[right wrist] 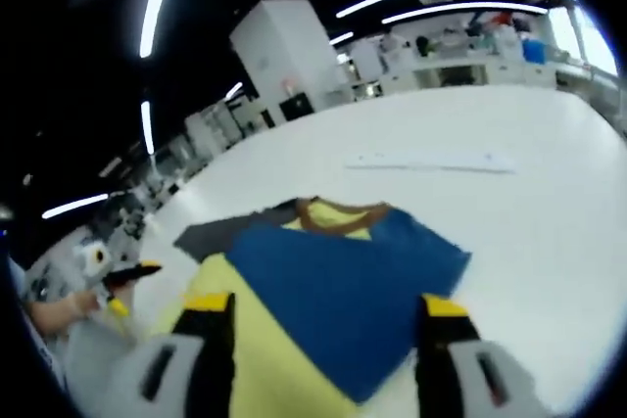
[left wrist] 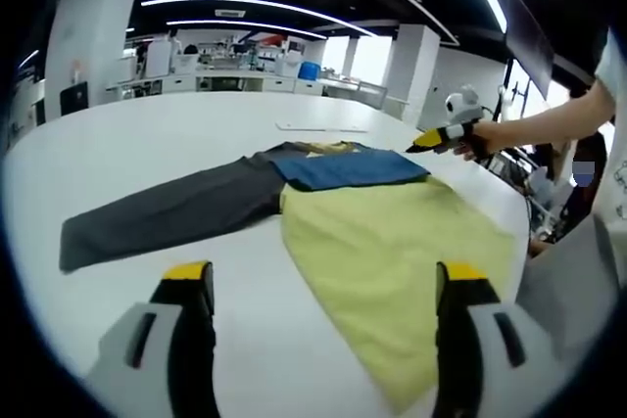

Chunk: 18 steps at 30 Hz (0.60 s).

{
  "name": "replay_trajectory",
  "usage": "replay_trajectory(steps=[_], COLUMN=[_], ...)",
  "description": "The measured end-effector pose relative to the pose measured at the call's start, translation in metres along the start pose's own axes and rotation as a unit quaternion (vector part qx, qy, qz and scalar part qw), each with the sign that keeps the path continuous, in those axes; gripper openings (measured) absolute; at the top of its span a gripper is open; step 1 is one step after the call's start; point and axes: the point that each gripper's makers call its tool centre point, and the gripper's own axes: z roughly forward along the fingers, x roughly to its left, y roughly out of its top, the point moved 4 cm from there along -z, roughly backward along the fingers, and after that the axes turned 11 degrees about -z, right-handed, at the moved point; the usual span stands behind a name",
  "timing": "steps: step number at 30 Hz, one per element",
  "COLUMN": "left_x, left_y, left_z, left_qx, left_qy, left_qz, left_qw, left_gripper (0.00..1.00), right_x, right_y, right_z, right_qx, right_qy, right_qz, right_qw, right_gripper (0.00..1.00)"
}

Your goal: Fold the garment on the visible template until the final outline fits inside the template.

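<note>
A long-sleeved garment lies flat on the white table (left wrist: 176, 144). It has a pale yellow body (left wrist: 392, 252), a blue panel (left wrist: 343, 168) across the chest, a brown collar (right wrist: 338, 209) and a dark grey sleeve (left wrist: 167, 212) stretched out to the left. My left gripper (left wrist: 323, 276) hovers open over the yellow hem edge, its jaws wide apart with nothing between them. A person's hand holds my right gripper (left wrist: 436, 139) beside the blue panel's far corner. In the right gripper view, that gripper (right wrist: 326, 305) stands open above the blue panel (right wrist: 343, 291). The left gripper (right wrist: 122, 281) appears small at the left.
A flat white sheet (left wrist: 323, 127) lies on the table beyond the collar, also seen as the white sheet (right wrist: 431, 161). The person's forearm (left wrist: 549, 119) reaches in from the right. Desks, pillars and shelves stand far behind the table.
</note>
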Motion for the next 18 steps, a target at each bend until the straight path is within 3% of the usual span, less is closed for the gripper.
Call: replay_trajectory(steps=[8,18], left_x=[0.000,0.000], left_y=[-0.002,-0.004], left_z=[0.001,0.003], left_qx=[0.003,0.010], left_qy=[-0.001,0.001], left_qz=[0.000,0.003], left_qw=[1.0000,0.9999], left_gripper=[0.91,0.91], right_x=[-0.010,-0.028], right_y=[-0.011,-0.047], right_z=[-0.012,-0.019], right_qx=[0.005,0.051], right_qy=[-0.011,-0.027], right_qz=[0.018,0.051], right_qw=[0.9998,0.9970], right_gripper=[0.67,0.40])
